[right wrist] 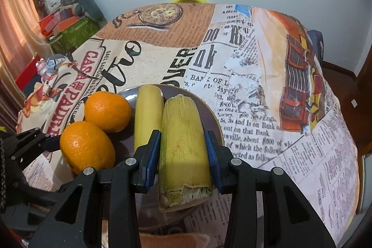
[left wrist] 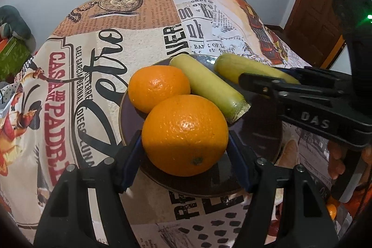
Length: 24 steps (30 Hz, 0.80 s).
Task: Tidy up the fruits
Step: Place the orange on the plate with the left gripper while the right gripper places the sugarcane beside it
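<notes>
We are at the placing step: both fruits in hand are arriving at the dark plate [left wrist: 130, 113] on the newspaper-print counter [left wrist: 139, 43].

Our left gripper [left wrist: 184, 150] has its fingers [left wrist: 130, 155] spread fairly wide around the near orange [left wrist: 184, 134], and the blue pads seem to press its flanks. The orange sits low over the near part of the plate, just in front of the second orange [left wrist: 159, 87]; whether it already rests on the plate we cannot tell.

Our right gripper [right wrist: 184, 155] is closed narrowly on the cut yellow-green stalk piece [right wrist: 183, 148], a pad flat against each long side, its ragged end toward us. It hangs over the right part of the plate, just beside the other stalk piece [right wrist: 148, 115] that already lies there. In the left view it appears tilted and above the plate rather than lying on it.

We judge the task nearly done for these four items. Next we need to lower each piece until the plate carries it, then part the fingers gently. The orange may roll toward the rim once freed, so we should release it slowly. The stalk should settle parallel to its neighbour without nudging it.
</notes>
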Tool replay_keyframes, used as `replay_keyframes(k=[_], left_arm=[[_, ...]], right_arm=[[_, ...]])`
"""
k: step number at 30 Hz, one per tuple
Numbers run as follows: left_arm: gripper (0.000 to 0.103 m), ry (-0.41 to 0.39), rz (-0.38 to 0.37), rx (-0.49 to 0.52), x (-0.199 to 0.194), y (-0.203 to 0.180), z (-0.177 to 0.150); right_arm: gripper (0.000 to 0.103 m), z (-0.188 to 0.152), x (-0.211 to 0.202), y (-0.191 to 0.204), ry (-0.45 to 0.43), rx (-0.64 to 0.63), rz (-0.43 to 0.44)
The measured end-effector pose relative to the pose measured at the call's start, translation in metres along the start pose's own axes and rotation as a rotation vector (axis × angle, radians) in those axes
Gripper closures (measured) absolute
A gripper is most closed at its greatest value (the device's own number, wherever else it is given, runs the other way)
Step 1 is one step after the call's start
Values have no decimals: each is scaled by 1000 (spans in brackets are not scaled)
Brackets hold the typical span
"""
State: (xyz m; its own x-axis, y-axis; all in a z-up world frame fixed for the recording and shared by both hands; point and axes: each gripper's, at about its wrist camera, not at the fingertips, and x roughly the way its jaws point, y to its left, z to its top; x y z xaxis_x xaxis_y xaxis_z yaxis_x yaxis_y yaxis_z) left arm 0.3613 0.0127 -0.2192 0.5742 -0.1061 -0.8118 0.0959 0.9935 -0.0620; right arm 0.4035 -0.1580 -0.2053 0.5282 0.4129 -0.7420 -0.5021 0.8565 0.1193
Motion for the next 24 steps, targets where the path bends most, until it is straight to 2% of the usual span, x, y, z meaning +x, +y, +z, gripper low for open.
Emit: replay_keyframes(k=[10, 13, 24], left_arm=[[34, 6, -5, -15, 0, 2, -1], [34, 6, -5, -20, -4, 0, -4], [34, -36, 0, -20, -44, -7, -15]], right_arm=[[67, -2, 9, 0, 46, -3, -1], [66, -4, 4, 0, 31, 7, 13], [63, -16, -50, 8, -36, -1, -13]])
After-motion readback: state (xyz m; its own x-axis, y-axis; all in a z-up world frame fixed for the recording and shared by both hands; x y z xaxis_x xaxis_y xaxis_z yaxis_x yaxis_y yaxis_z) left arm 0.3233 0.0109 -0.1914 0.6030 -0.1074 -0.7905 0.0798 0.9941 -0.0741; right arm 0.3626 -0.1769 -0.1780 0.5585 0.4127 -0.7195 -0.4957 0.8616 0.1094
